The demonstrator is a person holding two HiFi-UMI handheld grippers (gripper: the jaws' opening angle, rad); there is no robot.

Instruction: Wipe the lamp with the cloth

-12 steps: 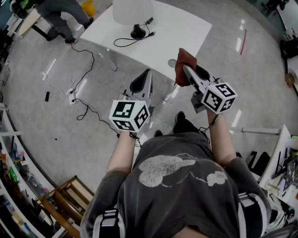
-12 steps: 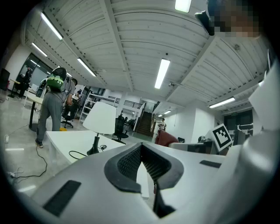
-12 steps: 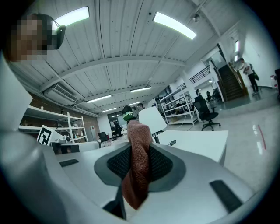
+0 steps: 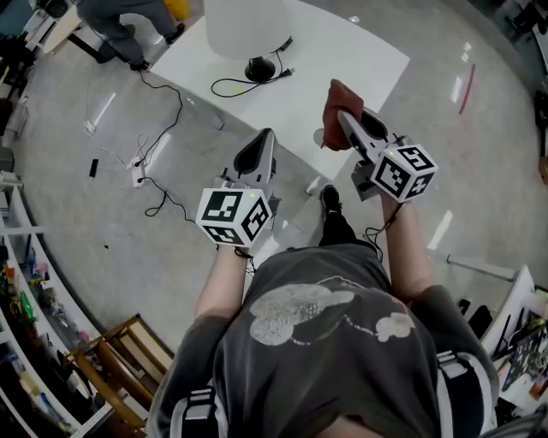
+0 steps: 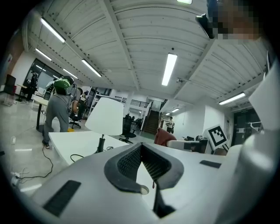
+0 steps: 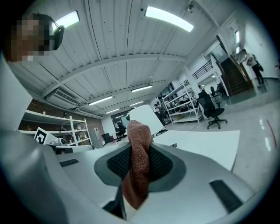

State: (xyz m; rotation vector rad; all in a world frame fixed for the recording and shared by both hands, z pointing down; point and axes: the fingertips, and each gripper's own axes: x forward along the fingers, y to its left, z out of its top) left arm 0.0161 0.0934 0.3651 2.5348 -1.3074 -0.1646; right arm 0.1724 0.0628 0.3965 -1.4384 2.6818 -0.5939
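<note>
Upright white lamp, bunched rust-red cloth

Top edge is cutting off the lamp shade and a bystander; in the right gripper view the cloth is hiding the lamp's stem

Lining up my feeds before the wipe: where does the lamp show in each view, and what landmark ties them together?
Head view: lamp at the top edge, left of centre, its shade cut off by the frame.
Left gripper view: lamp left of centre, beyond the jaws.
Right gripper view: lamp near centre, partly hidden behind the cloth.
Shared landmark: the white table that it stands on.
</note>
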